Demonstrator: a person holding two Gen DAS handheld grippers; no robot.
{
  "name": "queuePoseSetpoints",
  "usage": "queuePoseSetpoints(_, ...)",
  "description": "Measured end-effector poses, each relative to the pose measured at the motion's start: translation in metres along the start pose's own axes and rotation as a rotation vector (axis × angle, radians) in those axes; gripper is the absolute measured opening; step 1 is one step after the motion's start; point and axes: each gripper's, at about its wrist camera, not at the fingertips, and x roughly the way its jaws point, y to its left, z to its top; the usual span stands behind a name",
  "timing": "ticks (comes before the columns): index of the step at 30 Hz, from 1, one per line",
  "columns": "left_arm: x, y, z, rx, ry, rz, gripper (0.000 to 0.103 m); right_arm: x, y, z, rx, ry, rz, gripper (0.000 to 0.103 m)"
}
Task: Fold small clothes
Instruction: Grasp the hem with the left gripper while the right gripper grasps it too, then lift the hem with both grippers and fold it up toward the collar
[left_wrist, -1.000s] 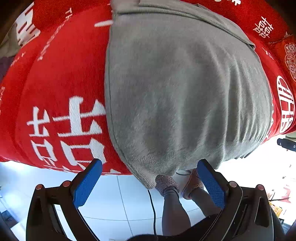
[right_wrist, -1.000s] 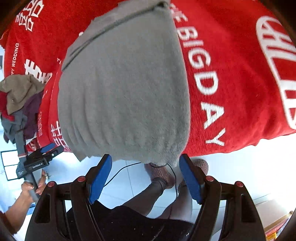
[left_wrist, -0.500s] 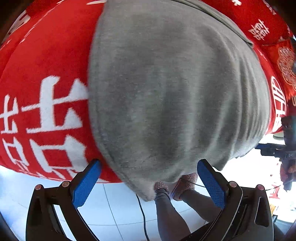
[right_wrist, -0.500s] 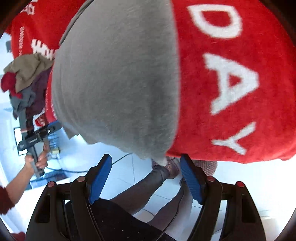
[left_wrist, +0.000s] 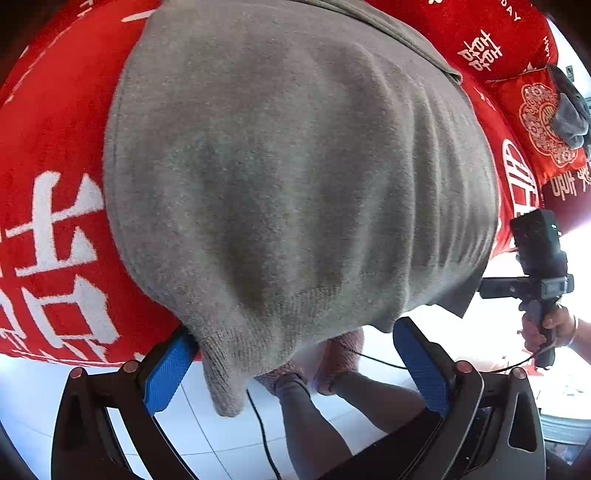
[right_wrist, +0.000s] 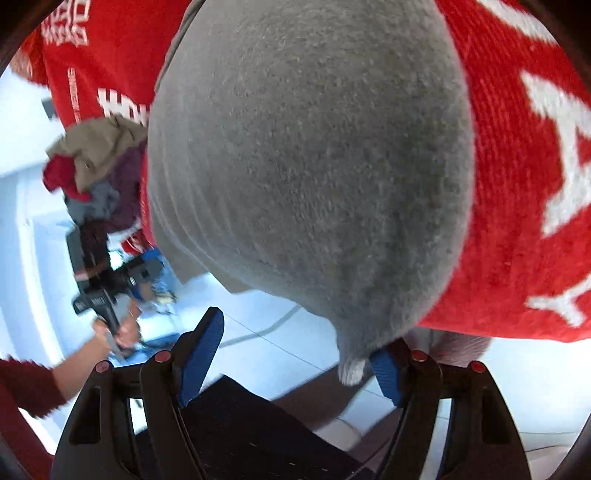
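Where the grey garment (left_wrist: 295, 184) lies, a red lettered cloth (left_wrist: 55, 147) overhangs white floor tiles (left_wrist: 221, 443).

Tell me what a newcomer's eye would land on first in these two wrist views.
A big grey knit garment fills the middle of both views, lying on a red cloth with white lettering, its near corners hanging off the edge. Both grippers, left and right, sit open at those corners. A heap of mixed clothes lies far left.
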Motion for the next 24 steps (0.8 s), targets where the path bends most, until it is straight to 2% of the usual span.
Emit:
queuePoseSetpoints(1, -0.003, 0.004, 0.005, 0.005, 0.009, 0.007, 0.093, 0.004, 0.0, 0.001, 0.029, 0.002, 0.0, 0.068)
queuePoseSetpoints(2, -0.005, 0.007, 0.006, 0.011, 0.016, 0.014, 0.087, 0.007, -0.003, 0.002, 0.068, 0.011, 0.005, 0.046)
queuePoseSetpoints(3, -0.004, 0.006, 0.006, 0.015, 0.021, 0.032, 0.081, 0.008, -0.006, 0.004, 0.101, 0.014, 0.01, 0.014)
queuePoseSetpoints(5, -0.004, 0.005, 0.006, 0.025, 0.035, 0.094, 0.05, 0.005, -0.009, 0.003, 0.137, 0.003, 0.005, 0.013)
queuePoseSetpoints(6, -0.007, 0.01, 0.006, 0.021, 0.041, 0.122, 0.039, 0.004, -0.004, 0.003, 0.127, -0.001, 0.007, 0.013)
queuePoseSetpoints(7, -0.01, 0.016, 0.006, 0.008, 0.046, 0.129, 0.017, 0.002, -0.001, 0.0, 0.124, -0.002, 0.015, 0.013)
queuePoseSetpoints(8, -0.012, 0.025, 0.006, -0.016, 0.053, 0.115, 0.009, -0.001, 0.001, -0.003, 0.125, -0.005, 0.03, 0.013)
queuePoseSetpoints(10, -0.018, 0.042, 0.003, -0.093, 0.054, 0.044, 0.009, -0.004, 0.008, -0.005, 0.132, -0.02, 0.068, 0.013)
queuePoseSetpoints(14, -0.018, 0.047, -0.011, -0.121, 0.055, 0.067, 0.01, -0.007, 0.016, -0.005, 0.138, -0.016, 0.064, 0.013)
queuePoseSetpoints(18, 0.0, 0.04, -0.016, -0.08, 0.087, 0.078, 0.01, 0.001, 0.023, 0.001, 0.15, -0.004, 0.062, 0.017)
queuePoseSetpoints(19, 0.002, 0.039, -0.016, -0.077, 0.087, 0.083, 0.017, 0.002, 0.023, 0.004, 0.148, 0.0, 0.056, 0.017)
queuePoseSetpoints(20, 0.004, 0.039, -0.015, -0.081, 0.088, 0.077, 0.036, 0.002, 0.022, 0.005, 0.144, 0.005, 0.05, 0.017)
queuePoseSetpoints(21, 0.005, 0.04, -0.016, -0.095, 0.08, 0.045, 0.042, 0.002, 0.02, 0.006, 0.142, 0.009, 0.045, 0.018)
queuePoseSetpoints(22, 0.006, 0.038, -0.016, -0.108, 0.07, 0.028, 0.047, 0.004, 0.019, 0.008, 0.146, 0.012, 0.039, 0.019)
queuePoseSetpoints(24, 0.008, 0.035, -0.018, -0.098, 0.059, 0.049, 0.047, 0.007, 0.019, 0.009, 0.158, 0.016, 0.018, 0.029)
